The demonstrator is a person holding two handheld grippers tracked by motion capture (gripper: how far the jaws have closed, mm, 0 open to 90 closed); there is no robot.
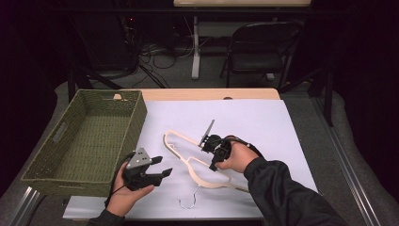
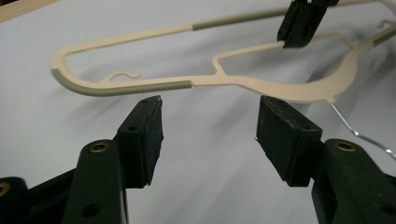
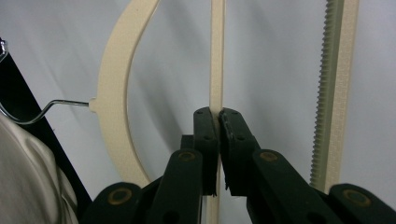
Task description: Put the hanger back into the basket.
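A cream plastic hanger (image 1: 175, 133) with a thin metal hook (image 1: 190, 203) lies flat on the white sheet (image 1: 263, 122). My right gripper (image 1: 213, 165) points down at it and is shut on the hanger's thin inner bar (image 3: 216, 56). The left gripper view shows those jaws (image 2: 299, 32) clamped on that bar. My left gripper (image 1: 164, 165) is held low to the hanger's left, near the basket's corner. It (image 2: 208, 116) is open and holds nothing. The hanger's ribbed lower arm (image 2: 140, 87) lies just beyond its tips.
A green woven basket (image 1: 136, 117) stands on the table's left side, close behind my left hand. The wooden table edge (image 1: 211, 93) shows past the sheet. A folding chair (image 1: 263, 47) and cables stand on the floor beyond.
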